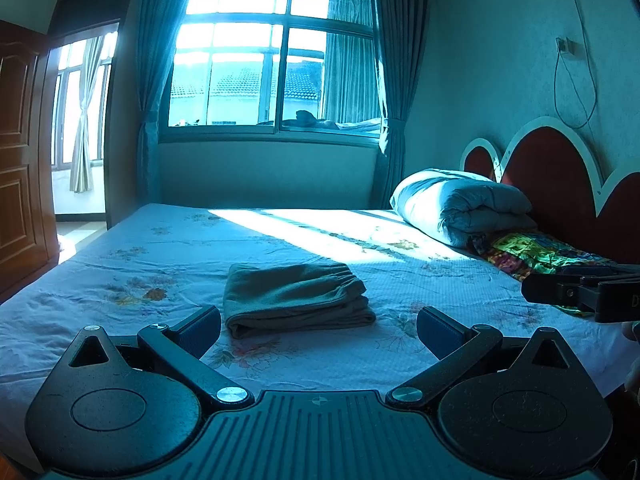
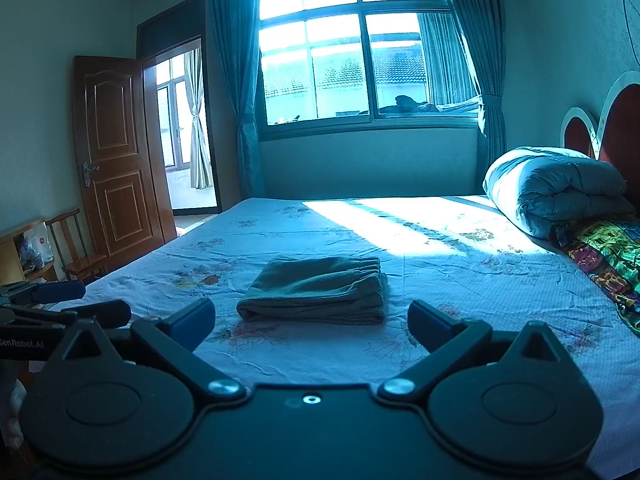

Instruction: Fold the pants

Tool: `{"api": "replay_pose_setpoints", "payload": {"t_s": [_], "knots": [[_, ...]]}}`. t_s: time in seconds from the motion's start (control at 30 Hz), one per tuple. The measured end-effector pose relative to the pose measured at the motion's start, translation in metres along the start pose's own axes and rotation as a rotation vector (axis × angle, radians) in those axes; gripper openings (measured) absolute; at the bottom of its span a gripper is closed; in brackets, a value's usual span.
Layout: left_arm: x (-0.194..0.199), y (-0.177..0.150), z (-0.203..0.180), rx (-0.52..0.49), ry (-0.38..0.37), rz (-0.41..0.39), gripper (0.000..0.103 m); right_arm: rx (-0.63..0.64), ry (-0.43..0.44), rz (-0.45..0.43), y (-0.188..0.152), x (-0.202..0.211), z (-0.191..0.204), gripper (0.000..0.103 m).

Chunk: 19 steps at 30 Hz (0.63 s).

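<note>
A: Where are the pants (image 1: 298,300)?

B: On the bed (image 1: 120,248), mid-sheet, already a compact stack of several layers. The elastic waistband is the top layer, toward the far right corner. The rounded fold faces the near left.

A: And the tools?

B: Both are spread wide with nothing between the fingers. The left gripper (image 1: 319,326) and the right gripper (image 2: 311,318) each hang short of the bundle, not touching it. In both views the pants sit straight ahead, just past the fingertips, framed in the gap.

A: Which way does the bundle run?

B: Its long axis lies across both views, left to right, roughly crosswise to the fingers. In the right view (image 2: 316,292) it sits a little left of center and looks angled, with the left end nearer.

A: So which tool is closer?

B: Hard to call. The near edge seems about level with the pads in each view. The 2 grippers are side by side: the right one shows at the right edge of the left view, the left one at the left edge of the right view. I judge neither has a real lead.

A: Is there anything left to fold?

B: My guess is little. The stack looks finished, or 1 fold short at most. If another fold is wanted, each tool would take its own end of the long axis.

A: Anything nearby to catch on?

B: No. The rolled quilt (image 1: 460,204) and the bright cloth (image 1: 536,252) lie well apart, by the headboard.
</note>
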State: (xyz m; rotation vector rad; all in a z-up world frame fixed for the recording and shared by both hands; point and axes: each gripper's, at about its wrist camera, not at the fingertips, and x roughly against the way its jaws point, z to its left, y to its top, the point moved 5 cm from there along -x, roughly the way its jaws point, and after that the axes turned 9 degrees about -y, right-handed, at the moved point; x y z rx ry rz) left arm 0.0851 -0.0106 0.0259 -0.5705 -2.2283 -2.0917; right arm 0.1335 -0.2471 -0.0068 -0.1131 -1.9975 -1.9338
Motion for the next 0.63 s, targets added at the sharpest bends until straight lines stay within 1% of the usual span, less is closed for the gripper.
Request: {"api": "replay_pose_setpoints", "payload": {"t_s": [0.23,0.43,0.63], "knots": [[0.0013,-0.0006,-0.0001,0.003,-0.001,-0.004,0.103,0.011,0.002,0.007,-0.0007,-0.0022,-0.0004,0.097],[-0.0001,-0.0011,-0.0017,-0.019,0.021,-0.002,0.103,0.014,0.002,0.008,-0.0002,-0.0025,0.0005,0.097],[0.0008,0.0017,0.0014,0.007,0.01,-0.012,0.103,0.014,0.001,0.009,-0.0003,-0.0024,0.0007,0.097]]}}
